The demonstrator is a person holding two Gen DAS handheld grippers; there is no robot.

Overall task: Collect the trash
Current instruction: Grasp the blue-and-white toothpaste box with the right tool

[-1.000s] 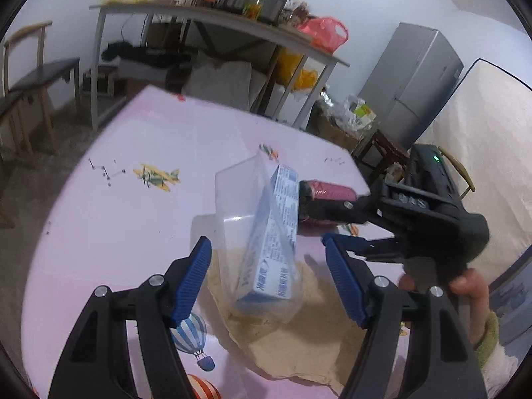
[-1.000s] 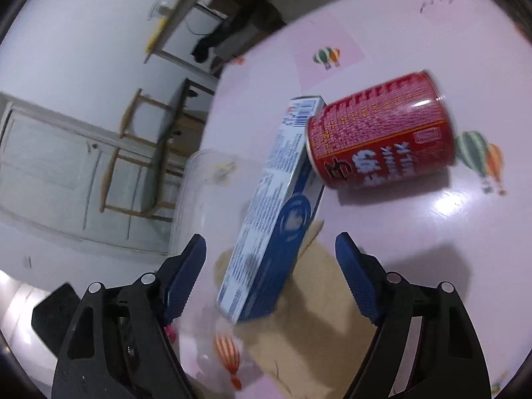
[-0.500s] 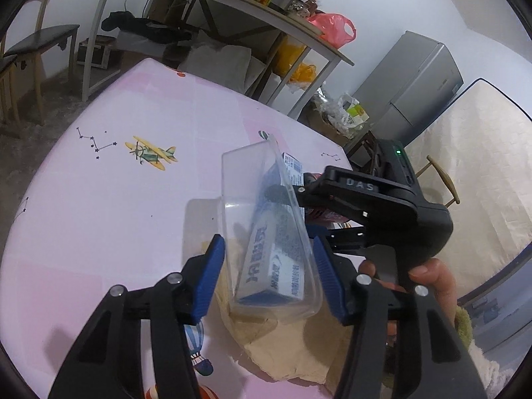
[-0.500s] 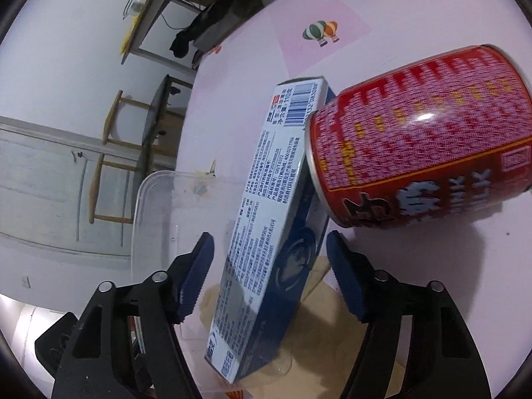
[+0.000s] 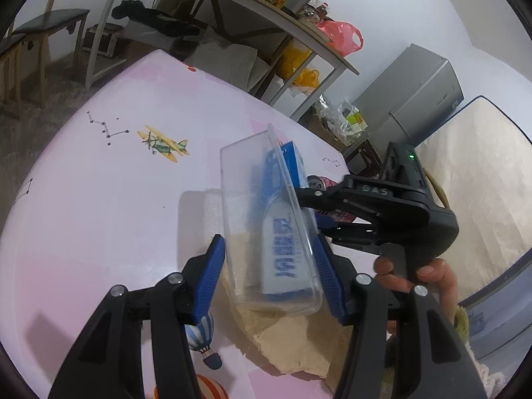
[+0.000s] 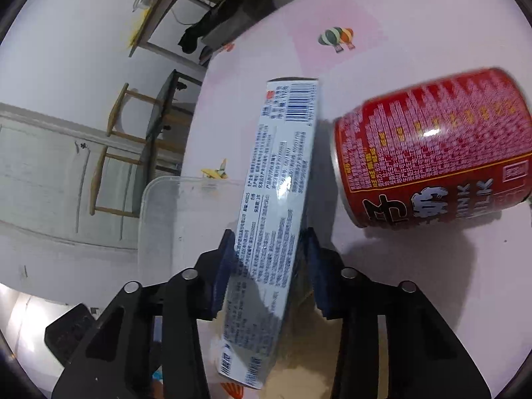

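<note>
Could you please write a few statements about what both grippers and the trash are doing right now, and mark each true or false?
1. The right gripper is clamped on the blue carton. True.
2. The left gripper closes around the clear plastic container. True.
3. The red can stands upright. False: it lies on its side.
4. The carton lies flat on the table. False: it stands on edge.

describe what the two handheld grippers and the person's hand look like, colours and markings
Both the left gripper and the right gripper have black angular frames with silver bolts and ribbed blue finger pads. The right one's body reads "DAS" and shows a green light. The bare hand ends in a greenish fuzzy cuff.
</note>
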